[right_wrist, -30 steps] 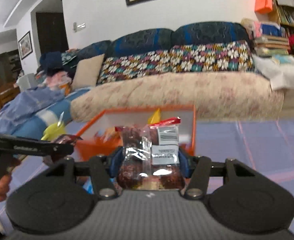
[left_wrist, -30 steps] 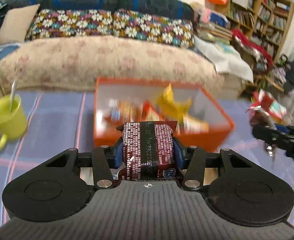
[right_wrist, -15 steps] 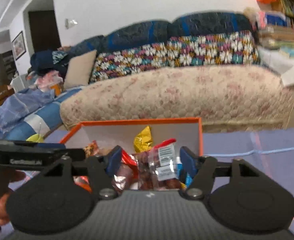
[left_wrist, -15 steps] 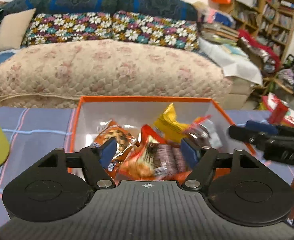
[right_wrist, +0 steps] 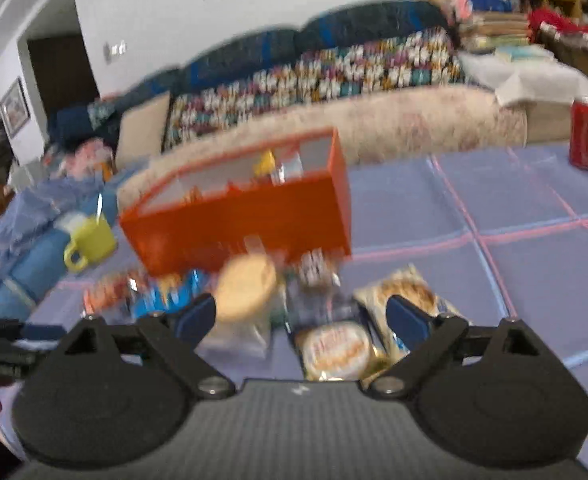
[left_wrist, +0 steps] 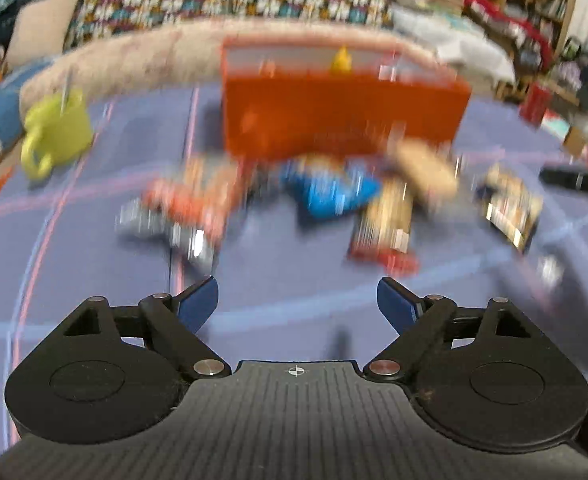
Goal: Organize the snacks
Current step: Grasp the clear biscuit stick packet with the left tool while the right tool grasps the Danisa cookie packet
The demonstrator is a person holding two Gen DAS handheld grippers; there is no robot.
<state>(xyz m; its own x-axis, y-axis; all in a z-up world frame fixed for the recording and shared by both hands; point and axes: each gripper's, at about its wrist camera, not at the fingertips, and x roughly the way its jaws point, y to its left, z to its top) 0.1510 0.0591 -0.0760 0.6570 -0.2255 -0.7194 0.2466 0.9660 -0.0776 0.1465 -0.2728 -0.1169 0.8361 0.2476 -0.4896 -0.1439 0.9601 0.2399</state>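
- The worktop [left_wrist: 93,272] wears a purple checked cloth.
- The orange box [left_wrist: 334,120] stands at its far side, snacks inside.
- Loose snack packets [left_wrist: 330,192] lie near its front wall; a yellow mug [left_wrist: 59,128] stands left.
- The left claw [left_wrist: 297,300] and right claw [right_wrist: 301,316] are both empty, their jaws spreading.

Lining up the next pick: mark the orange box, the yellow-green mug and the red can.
orange box [left_wrist: 334,116]: left wrist view, near front wall.
yellow-green mug [left_wrist: 63,128]: left wrist view, its side wall.
red can [right_wrist: 585,136]: right wrist view, mid body.
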